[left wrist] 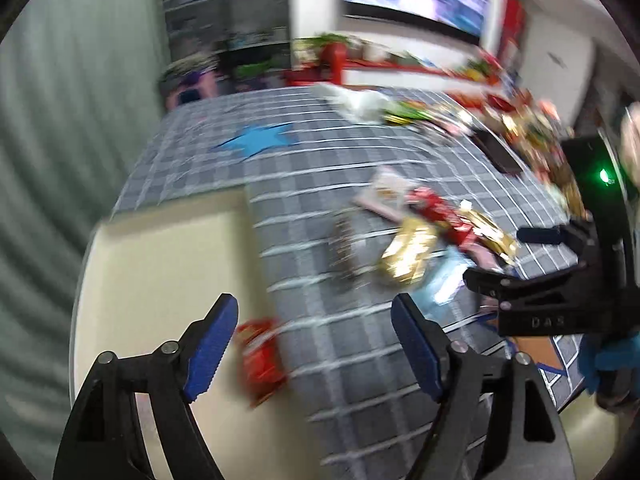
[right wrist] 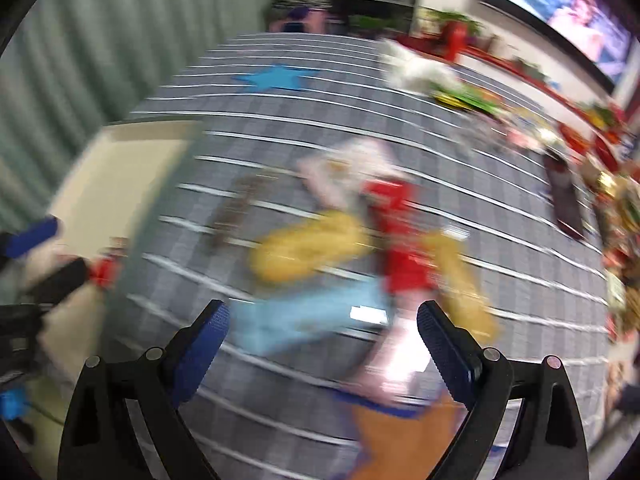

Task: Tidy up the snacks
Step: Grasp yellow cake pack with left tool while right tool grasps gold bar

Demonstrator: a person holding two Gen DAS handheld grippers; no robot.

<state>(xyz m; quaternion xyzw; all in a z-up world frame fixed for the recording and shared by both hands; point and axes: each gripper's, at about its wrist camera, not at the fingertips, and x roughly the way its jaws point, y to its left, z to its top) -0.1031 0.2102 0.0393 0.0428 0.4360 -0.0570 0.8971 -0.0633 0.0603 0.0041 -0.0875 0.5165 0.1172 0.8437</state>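
Observation:
A loose pile of snack packets lies on the grey checked tablecloth (left wrist: 320,184): a gold packet (left wrist: 408,252), a red packet (left wrist: 440,216), a dark bar (left wrist: 344,240) and a light blue packet (right wrist: 304,320). A red snack packet (left wrist: 262,356) lies at the edge of the cream box (left wrist: 160,272), between the fingers of my open, empty left gripper (left wrist: 316,344). My right gripper (right wrist: 320,348) is open and empty just above the blue packet; it also shows in the left wrist view (left wrist: 516,256). Both views are motion-blurred.
A blue star sticker (left wrist: 256,140) marks the cloth farther back. More snacks (left wrist: 532,128), a white bag (left wrist: 360,104) and a dark phone-like slab (left wrist: 500,152) lie along the far right edge. An orange star (right wrist: 400,440) sits near me. Green curtain at left.

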